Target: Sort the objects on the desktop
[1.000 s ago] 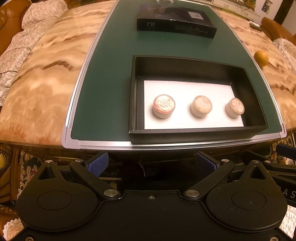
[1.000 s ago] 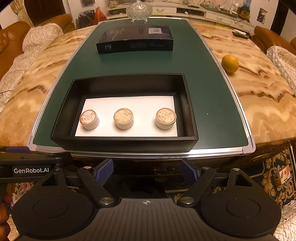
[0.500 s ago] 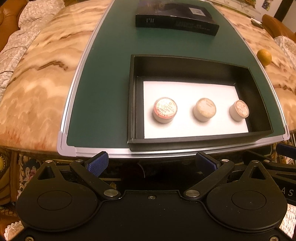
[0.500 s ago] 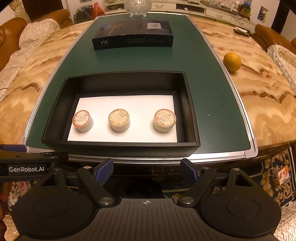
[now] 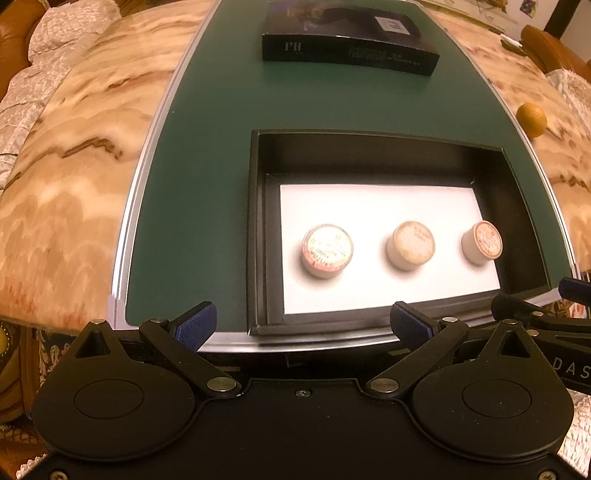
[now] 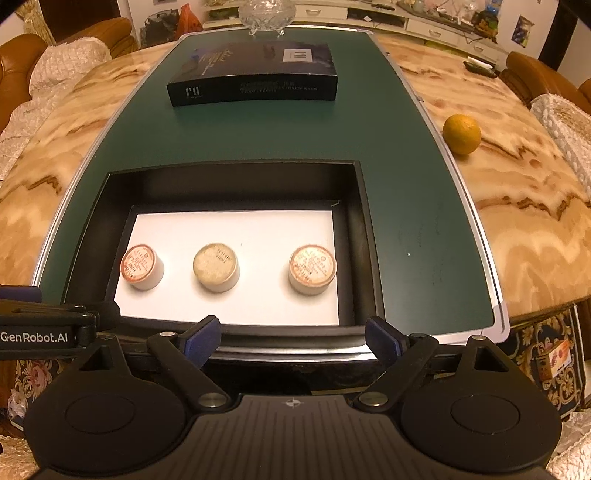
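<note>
An open black box [image 5: 255, 236] [image 6: 364, 236] with a white floor stands on the green mat [image 5: 207, 155] [image 6: 258, 133] near its front edge. Three small round white jars stand in a row inside: left jar [image 5: 327, 251] [image 6: 142, 266], middle jar [image 5: 410, 245] [image 6: 216, 267], right jar [image 5: 481, 243] [image 6: 312, 269]. The box's black lid [image 5: 351, 40] [image 6: 255, 74] lies flat at the far end of the mat. My left gripper [image 5: 304, 323] is open and empty at the box's front left. My right gripper [image 6: 293, 338] is open and empty at the box's front edge.
The mat lies on a marble table [image 5: 74, 147] [image 6: 517, 192]. An orange [image 5: 531, 120] [image 6: 461, 133] sits on the marble right of the mat. A glass bowl [image 6: 266, 14] stands beyond the lid. Sofas surround the table.
Both grippers have moved forward toward the box, which now looks larger and nearer. Both stay open. The jars and lid have not moved.
</note>
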Available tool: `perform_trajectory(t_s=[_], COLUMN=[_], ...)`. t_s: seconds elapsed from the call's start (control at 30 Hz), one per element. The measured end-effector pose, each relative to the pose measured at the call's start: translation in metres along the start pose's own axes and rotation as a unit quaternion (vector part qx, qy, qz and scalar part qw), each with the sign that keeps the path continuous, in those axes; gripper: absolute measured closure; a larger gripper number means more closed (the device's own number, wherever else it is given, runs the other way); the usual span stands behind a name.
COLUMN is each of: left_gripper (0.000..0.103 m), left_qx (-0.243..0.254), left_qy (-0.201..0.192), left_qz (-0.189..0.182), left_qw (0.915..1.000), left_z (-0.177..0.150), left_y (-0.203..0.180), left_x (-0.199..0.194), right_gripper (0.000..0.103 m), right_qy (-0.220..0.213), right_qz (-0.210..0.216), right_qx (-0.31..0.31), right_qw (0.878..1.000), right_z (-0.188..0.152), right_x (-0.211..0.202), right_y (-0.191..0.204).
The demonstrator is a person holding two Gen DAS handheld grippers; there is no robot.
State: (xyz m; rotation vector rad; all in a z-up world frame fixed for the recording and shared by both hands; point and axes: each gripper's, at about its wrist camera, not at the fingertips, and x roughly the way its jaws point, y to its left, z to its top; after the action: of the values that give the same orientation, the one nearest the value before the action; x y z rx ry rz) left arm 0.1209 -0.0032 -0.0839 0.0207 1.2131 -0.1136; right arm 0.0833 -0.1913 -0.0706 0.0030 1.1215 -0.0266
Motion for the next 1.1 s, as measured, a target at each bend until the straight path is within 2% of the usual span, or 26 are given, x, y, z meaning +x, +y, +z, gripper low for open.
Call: perform_trajectory(t_s=[0.13, 0.2, 0.33, 0.57, 0.93, 1.1], left_gripper=[0.001, 0.001, 0.001, 0.001, 0.001, 0.001], left_qx=[0.002, 0.002, -0.003, -0.002, -0.013, -0.015], left_qy=[0.003, 0.004, 0.004, -0.004, -0.015, -0.017], left_qz=[-0.001, -0.002, 0.001, 0.006, 0.015, 0.017], left_qw=[1.0000, 1.0000, 1.0000, 1.0000, 0.9997, 0.9996], left_z=[0.007, 0.011, 0.019, 0.034, 0.070, 0.089], left_y=[-0.001, 0.000, 0.003, 0.004, 0.014, 0.020], left_x=[0.005, 0.008, 0.011, 0.015, 0.025, 0.034], right_gripper=[0.013, 0.008, 0.008, 0.008, 0.008, 0.008], right_qy=[0.004, 0.007, 0.008, -0.009, -0.042, -0.042], right_qz=[0.007, 0.012, 0.017, 0.001, -0.007, 0.003], right_qx=[-0.001, 0.000, 0.006, -0.018, -0.040, -0.043], right_qw=[1.000, 1.000, 1.000, 1.000, 0.998, 0.998], right_z=[0.007, 0.010, 0.017, 0.032, 0.070, 0.090], right_x=[0.005, 0.009, 0.013, 0.017, 0.019, 0.031], right_y=[-0.003, -0.004, -0.009, -0.007, -0.011, -0.016])
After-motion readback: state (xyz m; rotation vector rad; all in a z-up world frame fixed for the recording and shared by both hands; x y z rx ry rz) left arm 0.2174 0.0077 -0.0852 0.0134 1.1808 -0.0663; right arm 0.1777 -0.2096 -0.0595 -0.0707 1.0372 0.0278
